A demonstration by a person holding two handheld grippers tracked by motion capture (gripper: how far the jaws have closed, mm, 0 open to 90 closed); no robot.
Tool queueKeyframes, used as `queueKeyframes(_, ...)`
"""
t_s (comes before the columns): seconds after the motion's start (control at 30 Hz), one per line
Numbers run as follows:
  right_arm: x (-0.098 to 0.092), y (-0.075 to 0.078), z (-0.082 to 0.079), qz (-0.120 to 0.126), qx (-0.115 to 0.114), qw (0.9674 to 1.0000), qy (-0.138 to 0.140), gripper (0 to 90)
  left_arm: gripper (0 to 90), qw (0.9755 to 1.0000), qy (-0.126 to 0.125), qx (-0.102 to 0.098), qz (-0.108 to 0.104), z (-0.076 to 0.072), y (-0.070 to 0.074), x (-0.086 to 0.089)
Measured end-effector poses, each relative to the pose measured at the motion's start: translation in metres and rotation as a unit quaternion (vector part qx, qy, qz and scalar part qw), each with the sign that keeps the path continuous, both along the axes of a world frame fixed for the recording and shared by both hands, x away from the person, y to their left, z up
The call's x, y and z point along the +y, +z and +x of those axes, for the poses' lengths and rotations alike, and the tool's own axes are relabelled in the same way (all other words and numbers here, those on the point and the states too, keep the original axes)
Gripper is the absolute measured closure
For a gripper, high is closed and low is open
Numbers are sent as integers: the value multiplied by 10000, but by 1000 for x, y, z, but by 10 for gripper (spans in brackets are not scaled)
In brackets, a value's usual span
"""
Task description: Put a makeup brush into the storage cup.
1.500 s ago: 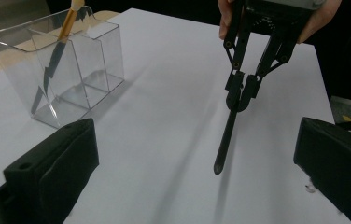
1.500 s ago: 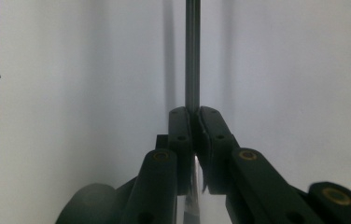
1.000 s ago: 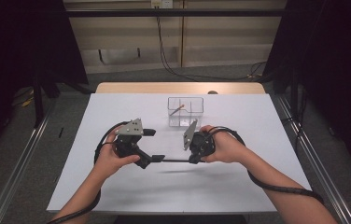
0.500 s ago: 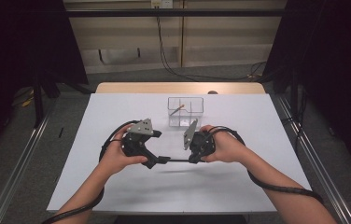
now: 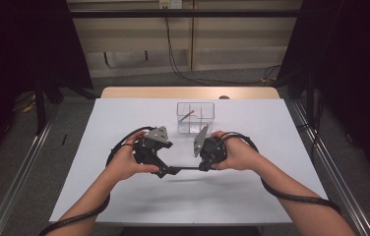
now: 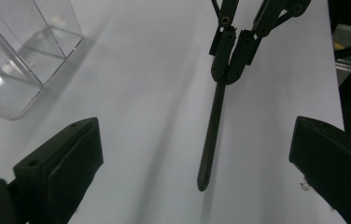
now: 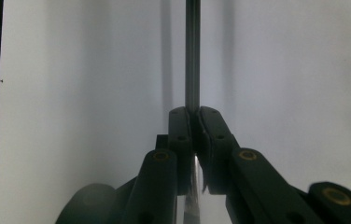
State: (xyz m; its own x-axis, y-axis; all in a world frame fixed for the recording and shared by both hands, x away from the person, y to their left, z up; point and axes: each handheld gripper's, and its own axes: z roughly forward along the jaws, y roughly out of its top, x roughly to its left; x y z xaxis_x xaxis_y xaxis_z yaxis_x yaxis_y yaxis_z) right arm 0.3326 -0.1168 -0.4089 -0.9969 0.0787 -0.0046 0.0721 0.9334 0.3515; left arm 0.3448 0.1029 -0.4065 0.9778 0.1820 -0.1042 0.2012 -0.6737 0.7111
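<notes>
A thin, dark, straight rod [image 5: 189,168], pen-like and matte, hangs level just above the white table sheet [image 5: 252,196] between the two hands, casting a faint shadow beneath it. The right gripper [image 7: 193,113] pinches one end of it: its two black fingers [image 7: 179,128] are pressed together on the shaft, which runs straight up and away from them in the right gripper view. In the left gripper view the same rod [image 6: 212,135] reaches down from the far gripper's closed fingertips toward the camera, its free tip lying in the wide gap between the left gripper's [image 6: 197,154] own spread fingers [image 6: 66,158], with neither pad touching it. In the high view the left gripper [image 5: 167,170] sits at the rod's left end, and the right gripper [image 5: 203,167] at its right end, both gripped by the person's hands, with black cables looping back along the forearms. Behind them, toward the far side of the sheet, stands a clear plastic compartment box [image 5: 196,118] with a small stick leaning in one of its cells. Compared with a second ago, the left gripper has turned and shifted a little toward the rod, while the right gripper has kept its place and its clamp.
</notes>
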Motion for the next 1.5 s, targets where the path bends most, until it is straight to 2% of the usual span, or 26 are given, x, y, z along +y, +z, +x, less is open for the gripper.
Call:
queueKeyframes(0.07,0,0,0,18,-3,10000,-7,849,54,9999,-51,-69,85,0,1,-2)
queueKeyframes(0.17,0,1,0,16,-4,10000,-22,849,61,10000,-47,6,77,0,2,-4)
queueKeyframes(0.47,1,4,0,33,-27,10000,15,849,109,9998,-112,-20,185,0,3,-10)
queueKeyframes(0.63,2,6,0,38,-27,10000,19,849,169,9994,-183,-51,291,1,3,-12)
queueKeyframes(0.8,1,7,0,17,-38,10000,6,849,234,9990,-146,-4,419,2,2,-14)
queueKeyframes(0.83,1,7,0,15,-32,10000,6,849,272,9991,-136,10,402,2,2,-14)
queueKeyframes(0.97,2,8,0,22,-52,10000,32,849,308,9995,-103,58,278,5,2,-13)
queueKeyframes(1.13,1,9,0,15,-61,10000,44,849,353,9994,-94,96,324,5,2,-12)
queueKeyframes(1.33,2,8,1,21,-57,10000,55,849,395,9992,-153,26,361,4,1,-14)
queueKeyframes(1.5,2,8,1,16,-50,10000,73,849,462,9984,-245,-3,518,3,0,-18)
